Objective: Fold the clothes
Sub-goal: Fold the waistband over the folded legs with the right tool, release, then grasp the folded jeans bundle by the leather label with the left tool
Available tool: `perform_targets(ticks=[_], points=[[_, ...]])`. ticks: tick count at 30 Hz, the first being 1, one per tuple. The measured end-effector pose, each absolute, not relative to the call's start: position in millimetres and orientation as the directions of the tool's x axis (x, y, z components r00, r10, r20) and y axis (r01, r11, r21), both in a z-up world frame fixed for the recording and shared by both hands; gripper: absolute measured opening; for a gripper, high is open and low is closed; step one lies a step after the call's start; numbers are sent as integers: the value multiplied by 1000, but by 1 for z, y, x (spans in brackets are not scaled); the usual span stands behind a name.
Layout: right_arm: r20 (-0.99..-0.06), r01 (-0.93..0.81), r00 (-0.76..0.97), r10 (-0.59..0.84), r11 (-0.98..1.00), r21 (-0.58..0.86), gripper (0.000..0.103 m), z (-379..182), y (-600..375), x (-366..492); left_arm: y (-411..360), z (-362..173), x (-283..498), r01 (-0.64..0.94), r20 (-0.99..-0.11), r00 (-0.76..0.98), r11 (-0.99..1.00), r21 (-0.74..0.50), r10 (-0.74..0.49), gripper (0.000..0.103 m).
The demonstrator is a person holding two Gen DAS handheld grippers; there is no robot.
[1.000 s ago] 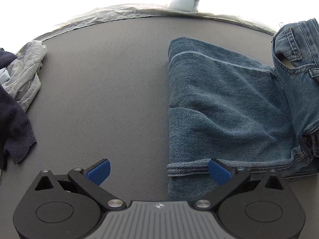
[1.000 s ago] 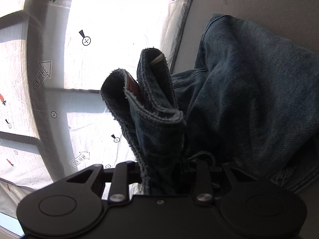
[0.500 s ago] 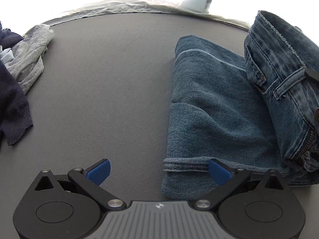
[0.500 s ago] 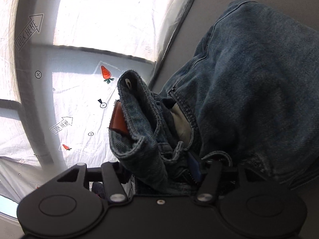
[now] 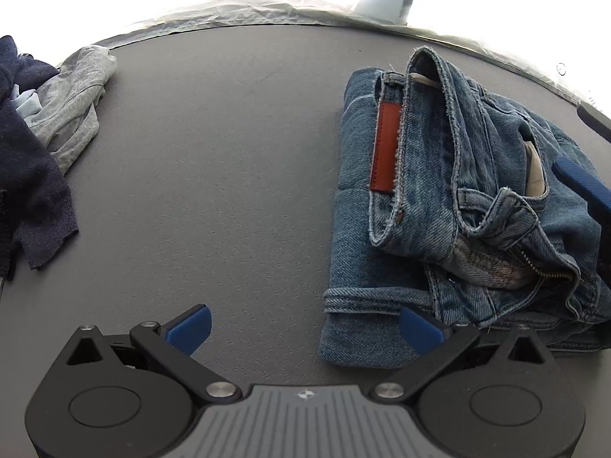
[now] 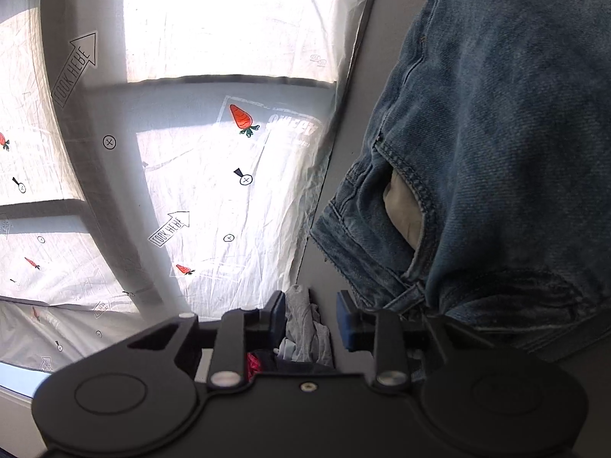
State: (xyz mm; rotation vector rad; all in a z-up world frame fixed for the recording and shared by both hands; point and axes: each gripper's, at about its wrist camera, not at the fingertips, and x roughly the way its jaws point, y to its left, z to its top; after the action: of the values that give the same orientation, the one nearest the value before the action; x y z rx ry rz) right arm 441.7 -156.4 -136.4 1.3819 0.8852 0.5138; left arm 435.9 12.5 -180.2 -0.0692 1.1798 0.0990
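Note:
Blue jeans [image 5: 439, 198] lie folded on the grey table [image 5: 229, 171] at the right of the left wrist view. Their waistband, with its red-brown leather patch [image 5: 385, 145], is laid over the legs. My left gripper [image 5: 305, 326] hangs open above the table's near part, its right pad [image 5: 420, 328] over the jeans' hem. In the right wrist view my right gripper [image 6: 315, 318] sits just left of the jeans [image 6: 496, 152]. Its jaws are closing with no cloth between them. One of its fingers [image 5: 580, 183] shows at the jeans' right side.
A grey garment [image 5: 76, 103] and a navy one [image 5: 30, 175] are heaped at the table's left end; that heap [image 6: 305, 328] shows beyond the right gripper's jaws. A printed plastic sheet [image 6: 214, 175] hangs past the table's far edge.
The right gripper carried the waistband over the folded legs, let it go and drew back. The left gripper stayed open, almost in place.

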Motion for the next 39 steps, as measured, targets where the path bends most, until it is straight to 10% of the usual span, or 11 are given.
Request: perform_targets(ticks=[7,13,27,39], points=[[-235,200,642,730,136,970,27,-135,-163,459,7,-171,433,-98,-904,427,994,-52,-5,103],[-445,232,646,620,396,888,35,-158,-214,452,-2,-160,438,-61,-874,482,993,-105,-63,103],[-752,180,658,31,964,197,77,-142,-249,426,-8,-153,481,11,-828,537,982,-186,-163,103],[-801,162,591,91,960,229,82,-182,-277,447,0,-190,520,3,-874,443,975,-223,-201,103]])
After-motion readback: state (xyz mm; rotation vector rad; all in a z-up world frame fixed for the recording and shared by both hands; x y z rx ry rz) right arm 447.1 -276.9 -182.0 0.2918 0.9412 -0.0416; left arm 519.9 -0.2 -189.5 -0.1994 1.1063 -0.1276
